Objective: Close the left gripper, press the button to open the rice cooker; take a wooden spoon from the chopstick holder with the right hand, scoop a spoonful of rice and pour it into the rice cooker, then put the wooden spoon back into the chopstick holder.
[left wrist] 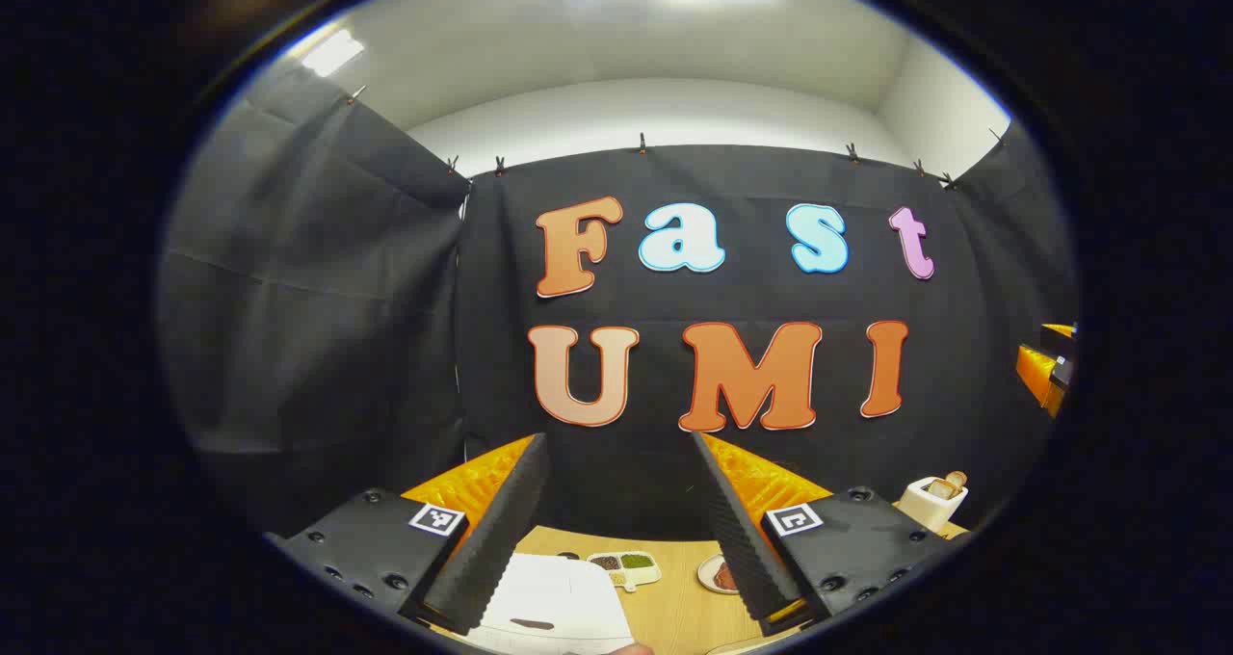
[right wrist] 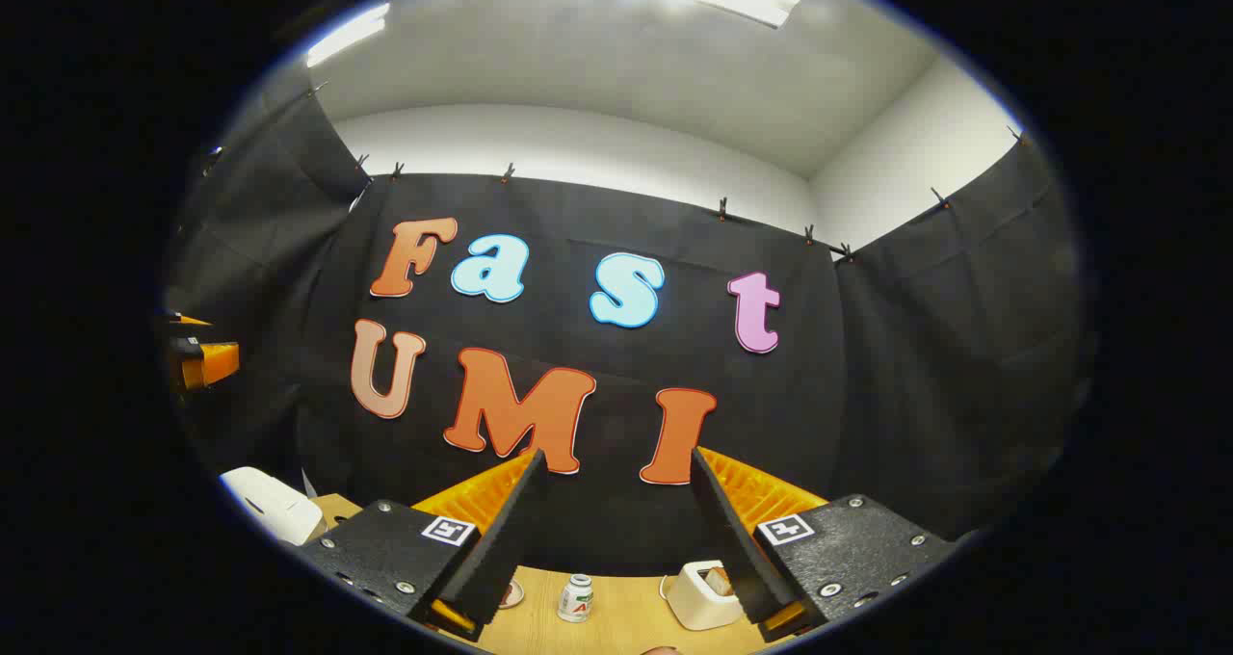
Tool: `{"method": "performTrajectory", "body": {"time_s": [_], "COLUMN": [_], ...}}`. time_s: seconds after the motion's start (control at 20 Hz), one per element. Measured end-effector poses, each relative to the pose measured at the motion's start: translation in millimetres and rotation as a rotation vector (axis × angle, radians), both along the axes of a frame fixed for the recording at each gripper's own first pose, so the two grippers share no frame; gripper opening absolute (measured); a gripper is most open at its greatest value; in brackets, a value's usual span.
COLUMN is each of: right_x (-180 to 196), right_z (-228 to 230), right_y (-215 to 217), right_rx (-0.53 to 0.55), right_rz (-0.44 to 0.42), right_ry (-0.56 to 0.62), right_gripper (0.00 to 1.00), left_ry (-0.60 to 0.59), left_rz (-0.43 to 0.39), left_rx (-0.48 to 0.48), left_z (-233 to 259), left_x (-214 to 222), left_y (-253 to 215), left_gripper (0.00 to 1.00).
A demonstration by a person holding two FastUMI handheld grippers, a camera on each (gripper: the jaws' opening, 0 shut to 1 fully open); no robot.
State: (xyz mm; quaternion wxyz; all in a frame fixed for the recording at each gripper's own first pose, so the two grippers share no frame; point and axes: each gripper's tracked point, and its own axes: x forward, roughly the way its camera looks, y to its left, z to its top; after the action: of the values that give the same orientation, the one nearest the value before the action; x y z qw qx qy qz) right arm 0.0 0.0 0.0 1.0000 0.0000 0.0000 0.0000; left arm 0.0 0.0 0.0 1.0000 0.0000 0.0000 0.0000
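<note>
While both tongs, left (left wrist: 621, 530) and right (right wrist: 616, 530), gape empty, raised toward the wall, the rice cooker (left wrist: 554, 602) sits seemingly closed on the desk (left wrist: 674, 607).

- Two grippers: left gripper (left wrist: 621, 443), right gripper (right wrist: 616, 458), each with jaws apart.
- One white rice cooker (left wrist: 554, 592).
- One white chopstick holder (right wrist: 701, 595).
- One divided tray (left wrist: 626, 566) of grains.
- One small dish (left wrist: 718, 574).
- One little bottle (right wrist: 576, 598).
- One wooden table (left wrist: 674, 607).
</note>
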Motion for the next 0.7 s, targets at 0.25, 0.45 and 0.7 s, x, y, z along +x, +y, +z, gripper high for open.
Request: {"method": "performTrajectory", "body": {"time_s": [0.25,0.45,0.7], "right_x": [10.3,21.6,41.5], "right_z": [-11.9,-14.7,-27.2], "right_y": [-6.4,-1.0,13.9], "right_rx": [0.024,0.026,0.038], "right_rz": [0.011,0.009,0.015], "right_ry": [0.021,0.021,0.055], "right_gripper": [0.91,0.92,0.91], "left_ry": [0.031,0.064,0.089], "left_rz": [0.005,-0.038,-0.063], "left_rx": [0.011,0.004,0.012], "left_z": [-6.5,-17.0,-29.3], "left_x": [10.4,20.7,41.2], "left_y": [-9.1,-22.9,-25.3], "left_gripper": [0.97,0.99,0.99]}}
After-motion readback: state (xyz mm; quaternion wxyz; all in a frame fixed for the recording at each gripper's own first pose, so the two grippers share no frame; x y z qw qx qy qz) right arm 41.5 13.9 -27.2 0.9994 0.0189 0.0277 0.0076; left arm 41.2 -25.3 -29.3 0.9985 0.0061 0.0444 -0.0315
